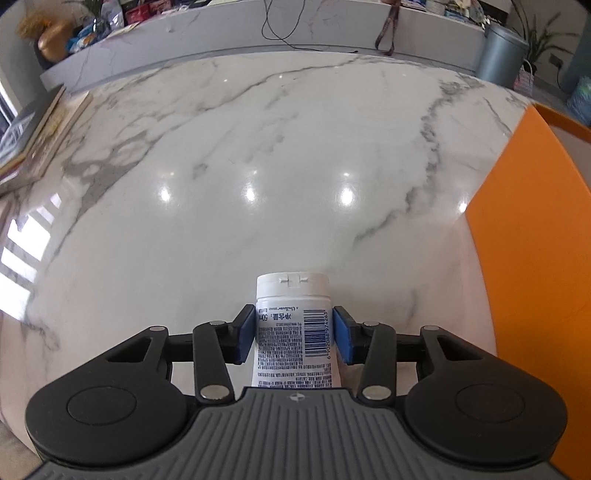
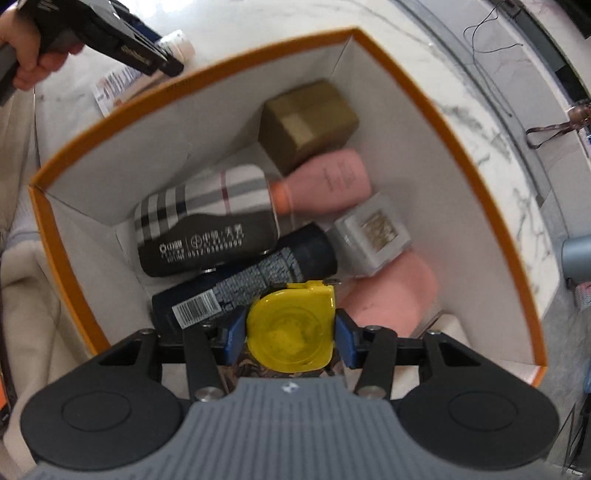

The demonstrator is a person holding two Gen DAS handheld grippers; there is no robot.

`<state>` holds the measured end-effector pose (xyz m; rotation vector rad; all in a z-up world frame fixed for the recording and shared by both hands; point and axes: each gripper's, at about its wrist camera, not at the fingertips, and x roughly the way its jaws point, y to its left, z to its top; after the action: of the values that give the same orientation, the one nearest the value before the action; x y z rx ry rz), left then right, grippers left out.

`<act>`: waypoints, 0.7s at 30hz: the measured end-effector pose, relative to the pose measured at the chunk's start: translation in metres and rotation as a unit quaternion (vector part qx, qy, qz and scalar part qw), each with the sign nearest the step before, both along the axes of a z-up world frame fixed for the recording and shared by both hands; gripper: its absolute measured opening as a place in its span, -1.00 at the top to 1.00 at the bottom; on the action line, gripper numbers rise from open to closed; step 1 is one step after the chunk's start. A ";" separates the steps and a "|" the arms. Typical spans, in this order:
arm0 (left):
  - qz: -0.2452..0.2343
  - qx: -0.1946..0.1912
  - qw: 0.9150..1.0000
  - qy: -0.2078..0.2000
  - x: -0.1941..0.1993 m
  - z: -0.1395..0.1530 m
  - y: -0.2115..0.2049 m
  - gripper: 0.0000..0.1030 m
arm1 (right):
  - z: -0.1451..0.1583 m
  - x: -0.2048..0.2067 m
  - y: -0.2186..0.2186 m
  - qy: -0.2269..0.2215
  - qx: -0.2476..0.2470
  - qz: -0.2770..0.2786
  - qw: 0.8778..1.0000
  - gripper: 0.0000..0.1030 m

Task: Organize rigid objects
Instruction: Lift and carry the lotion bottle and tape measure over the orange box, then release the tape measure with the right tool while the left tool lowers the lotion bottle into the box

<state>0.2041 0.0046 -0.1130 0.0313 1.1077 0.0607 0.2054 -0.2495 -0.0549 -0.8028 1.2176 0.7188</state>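
My left gripper (image 1: pixel 293 332) is shut on a white tube (image 1: pixel 293 325) with a flip cap and a barcode, held over the marble table (image 1: pixel 258 147). The same gripper and tube (image 2: pixel 173 46) show at the top left of the right wrist view, just outside the box. My right gripper (image 2: pixel 290 328) is shut on a yellow tape measure (image 2: pixel 291 328) and holds it over the inside of an orange-rimmed box (image 2: pixel 480 155). In the box lie a plaid bottle (image 2: pixel 207 221), a dark spray can (image 2: pixel 258 280), a pink bottle (image 2: pixel 332 181), a gold box (image 2: pixel 306 122) and a silver square box (image 2: pixel 373 236).
The orange box wall (image 1: pixel 535 258) stands at the right of the left wrist view. Books (image 1: pixel 33 136) lie at the table's left edge. A raised marble ledge (image 1: pixel 258 26) with clutter and a cable runs along the back. A grey bin (image 1: pixel 502 51) stands far right.
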 end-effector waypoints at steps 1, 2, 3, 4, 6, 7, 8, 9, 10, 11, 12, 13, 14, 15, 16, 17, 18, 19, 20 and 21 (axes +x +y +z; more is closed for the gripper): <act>-0.002 -0.003 1.000 -0.001 -0.001 0.000 0.000 0.03 | -0.002 0.001 -0.001 0.003 0.000 0.000 1.000 0.02; -0.002 -0.007 1.000 -0.001 -0.003 0.001 0.001 0.03 | -0.006 0.002 -0.002 0.005 0.001 -0.001 1.000 0.02; -0.001 -0.015 1.000 -0.004 -0.004 0.002 0.002 0.03 | -0.007 0.003 -0.003 0.005 0.002 -0.001 1.000 0.02; -0.001 -0.023 1.000 -0.008 -0.006 0.005 0.002 0.03 | -0.009 0.003 -0.003 0.007 0.003 -0.002 1.000 0.02; -0.003 -0.036 0.999 -0.017 -0.009 0.012 0.003 0.03 | -0.012 0.005 -0.004 0.009 0.008 -0.003 1.000 0.02; -0.005 -0.041 0.999 -0.024 -0.011 0.016 0.003 0.03 | -0.014 0.005 -0.004 0.011 0.010 -0.004 1.000 0.02; -0.007 -0.048 0.998 -0.030 -0.013 0.022 0.003 0.03 | -0.015 0.005 -0.004 0.012 0.010 -0.003 1.000 0.01; -0.010 -0.055 0.998 -0.037 -0.015 0.028 0.003 0.03 | -0.018 0.005 -0.003 0.011 0.008 0.000 1.000 0.01; -0.014 -0.061 0.997 -0.044 -0.017 0.034 0.001 0.03 | -0.019 0.005 -0.002 0.010 0.007 0.000 1.000 0.01; -0.019 -0.065 0.996 -0.050 -0.018 0.040 0.000 0.03 | -0.019 0.005 -0.002 0.011 0.008 0.000 1.000 0.01; -0.025 -0.069 0.996 -0.058 -0.021 0.047 -0.003 0.03 | -0.019 0.006 -0.002 0.011 0.010 -0.001 1.000 0.01; -0.030 -0.073 0.995 -0.064 -0.023 0.053 -0.005 0.03 | -0.019 0.006 -0.002 0.010 0.010 -0.002 1.000 0.01; -0.035 -0.078 0.994 -0.072 -0.025 0.060 -0.007 0.03 | -0.019 0.005 -0.002 0.009 0.009 -0.001 1.000 0.01; -0.040 -0.082 0.993 -0.078 -0.026 0.066 -0.009 0.03 | -0.019 0.004 -0.002 0.006 0.007 0.001 1.000 0.01; -0.046 -0.086 0.992 -0.083 -0.028 0.072 -0.012 0.03 | -0.019 0.002 -0.001 0.003 0.003 0.004 1.000 0.01; -0.052 -0.090 0.991 -0.090 -0.030 0.078 -0.014 0.03 | -0.019 0.001 -0.001 0.000 0.002 0.007 1.000 -0.02; -0.059 -0.094 0.989 -0.096 -0.032 0.085 -0.018 0.03 | -0.018 -0.001 0.000 -0.006 -0.002 0.010 1.000 -0.09; -0.066 -0.097 0.988 -0.102 -0.034 0.092 -0.021 0.03 | -0.016 -0.002 0.000 -0.012 -0.003 0.010 1.000 -0.12; -0.072 -0.102 0.986 -0.108 -0.035 0.097 -0.024 0.03 | -0.016 -0.003 0.001 -0.015 -0.001 0.009 1.000 -0.13; -0.079 -0.107 0.985 -0.113 -0.037 0.104 -0.027 0.03 | -0.013 -0.003 0.000 -0.016 0.003 0.006 1.000 -0.14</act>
<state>0.1674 -0.0224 -0.0093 -0.0788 0.8764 -0.1942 0.2027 -0.2496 -0.0680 -0.8152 1.1823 0.7160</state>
